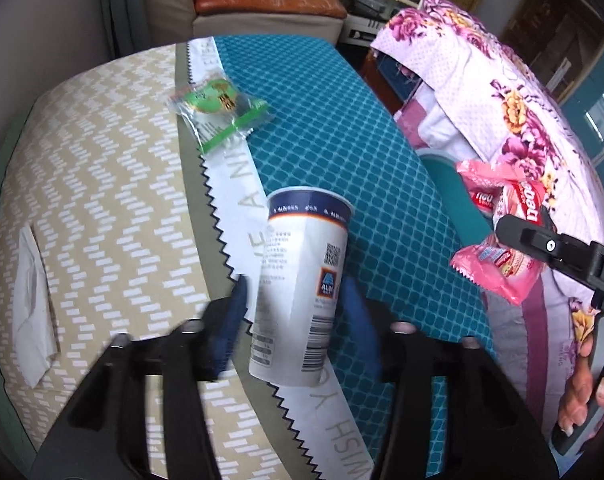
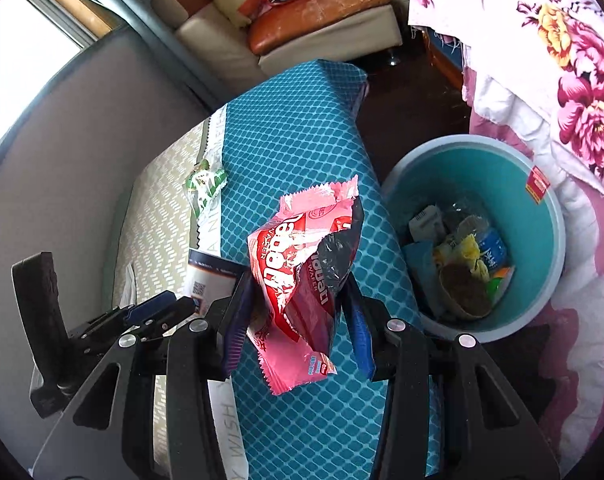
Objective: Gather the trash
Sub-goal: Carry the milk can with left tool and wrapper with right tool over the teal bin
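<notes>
Two pieces of trash are in my grippers, and one more waits on the table. My left gripper [image 1: 298, 312] has the white paper cup [image 1: 302, 280] between its blue pads; the jaws stand fairly wide, and through the blur I cannot tell whether the pads press on it or have let go. The cup's long axis runs away from me, open rim far, base near, over the seam of the teal cloth. My right gripper [image 2: 298, 316] is closed on the pink wafer wrapper [image 2: 302, 276], which stands up crumpled between the pads, long axis roughly upright.

What the next move turns on, I judge, is the teal bin [image 2: 541, 216]: it sits on the floor off the table's right edge, lower and to the right of my right gripper, so the right hand is the nearer one; the left would have to cross over the table. The bin already holds rubbish, and its near wall is cut off by my gripper frame. The green wrapper [image 1: 218, 108] lies farther up the table, ahead of the left gripper, untouched. A white tissue [image 1: 34, 304] lies at the left.
</notes>
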`<action>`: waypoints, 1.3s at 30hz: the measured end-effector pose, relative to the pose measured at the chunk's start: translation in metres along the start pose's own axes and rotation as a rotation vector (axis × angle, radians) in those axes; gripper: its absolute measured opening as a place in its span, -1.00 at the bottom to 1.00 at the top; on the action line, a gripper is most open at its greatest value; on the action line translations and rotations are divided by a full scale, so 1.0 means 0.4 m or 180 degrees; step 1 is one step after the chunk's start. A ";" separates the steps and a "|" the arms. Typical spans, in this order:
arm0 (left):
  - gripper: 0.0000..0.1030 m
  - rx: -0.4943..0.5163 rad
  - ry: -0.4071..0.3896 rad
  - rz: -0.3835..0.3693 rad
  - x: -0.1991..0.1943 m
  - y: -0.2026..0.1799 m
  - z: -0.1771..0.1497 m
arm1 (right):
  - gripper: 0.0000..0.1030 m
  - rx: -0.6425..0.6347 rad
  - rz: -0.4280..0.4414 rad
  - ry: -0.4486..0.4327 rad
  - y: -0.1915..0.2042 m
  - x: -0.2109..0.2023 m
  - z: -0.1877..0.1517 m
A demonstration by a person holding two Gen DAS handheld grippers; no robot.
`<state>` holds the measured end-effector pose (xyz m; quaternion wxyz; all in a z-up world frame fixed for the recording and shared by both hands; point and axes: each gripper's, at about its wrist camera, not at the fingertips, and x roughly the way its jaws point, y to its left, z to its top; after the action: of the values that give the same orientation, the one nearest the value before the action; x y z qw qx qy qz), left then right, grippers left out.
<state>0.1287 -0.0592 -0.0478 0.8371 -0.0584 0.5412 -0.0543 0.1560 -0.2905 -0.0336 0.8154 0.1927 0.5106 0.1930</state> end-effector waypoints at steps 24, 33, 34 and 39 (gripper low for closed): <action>-0.03 0.0480 -0.0113 0.0302 0.030 -0.134 0.013 | -0.18 0.0235 0.0088 -0.0134 -0.081 -0.026 -0.002; -0.03 0.0744 -0.0076 0.0157 0.032 -0.247 0.042 | -0.18 0.0489 0.0030 -0.0420 -0.181 -0.108 0.013; -0.03 0.0768 -0.0075 0.0144 0.033 -0.257 0.044 | -0.18 0.0499 0.0028 -0.0429 -0.186 -0.111 0.014; -0.03 0.0931 -0.0087 0.0043 0.038 -0.338 0.062 | -0.18 0.0630 -0.0049 -0.0563 -0.249 -0.156 0.019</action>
<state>0.1541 -0.1938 -0.0303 0.8443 0.0672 0.5164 -0.1261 0.1492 -0.4079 -0.0341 0.8357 0.2846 0.4547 0.1177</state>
